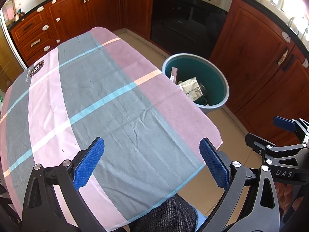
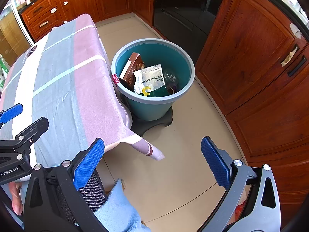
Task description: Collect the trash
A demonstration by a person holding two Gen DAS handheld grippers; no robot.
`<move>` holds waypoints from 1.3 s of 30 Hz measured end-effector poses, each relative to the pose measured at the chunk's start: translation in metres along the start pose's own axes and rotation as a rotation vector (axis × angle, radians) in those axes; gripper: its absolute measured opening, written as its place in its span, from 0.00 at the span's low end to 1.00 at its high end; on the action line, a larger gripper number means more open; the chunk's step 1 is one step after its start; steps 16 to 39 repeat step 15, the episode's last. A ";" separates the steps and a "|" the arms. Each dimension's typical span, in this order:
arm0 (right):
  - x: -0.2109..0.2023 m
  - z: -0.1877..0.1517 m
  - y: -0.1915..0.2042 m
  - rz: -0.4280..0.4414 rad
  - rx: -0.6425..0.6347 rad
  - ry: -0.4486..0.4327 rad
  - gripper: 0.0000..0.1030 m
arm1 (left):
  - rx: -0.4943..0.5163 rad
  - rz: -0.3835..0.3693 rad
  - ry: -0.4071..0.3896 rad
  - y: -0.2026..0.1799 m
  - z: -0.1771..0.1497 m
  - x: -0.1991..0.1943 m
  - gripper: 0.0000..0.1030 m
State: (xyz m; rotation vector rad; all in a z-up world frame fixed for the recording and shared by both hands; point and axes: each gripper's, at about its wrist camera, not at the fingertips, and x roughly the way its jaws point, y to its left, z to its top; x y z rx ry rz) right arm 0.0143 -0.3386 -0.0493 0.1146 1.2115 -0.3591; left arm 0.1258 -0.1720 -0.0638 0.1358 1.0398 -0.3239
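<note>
A teal trash bin stands on the floor beside the table's right edge; it also shows in the left wrist view. Inside lie a brown box, a white foil pouch and dark wrappers. My left gripper is open and empty above the near part of the table's checked cloth. My right gripper is open and empty over the floor, near the table's corner, short of the bin. The right gripper also shows in the left wrist view.
Wooden kitchen cabinets and a black oven line the far and right sides. The bin rests on a black base. A corner of the cloth hangs off the table. My knees show below the grippers.
</note>
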 end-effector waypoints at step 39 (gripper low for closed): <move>-0.006 0.005 0.002 -0.022 -0.004 -0.010 0.93 | -0.003 0.039 0.024 0.009 -0.003 -0.003 0.96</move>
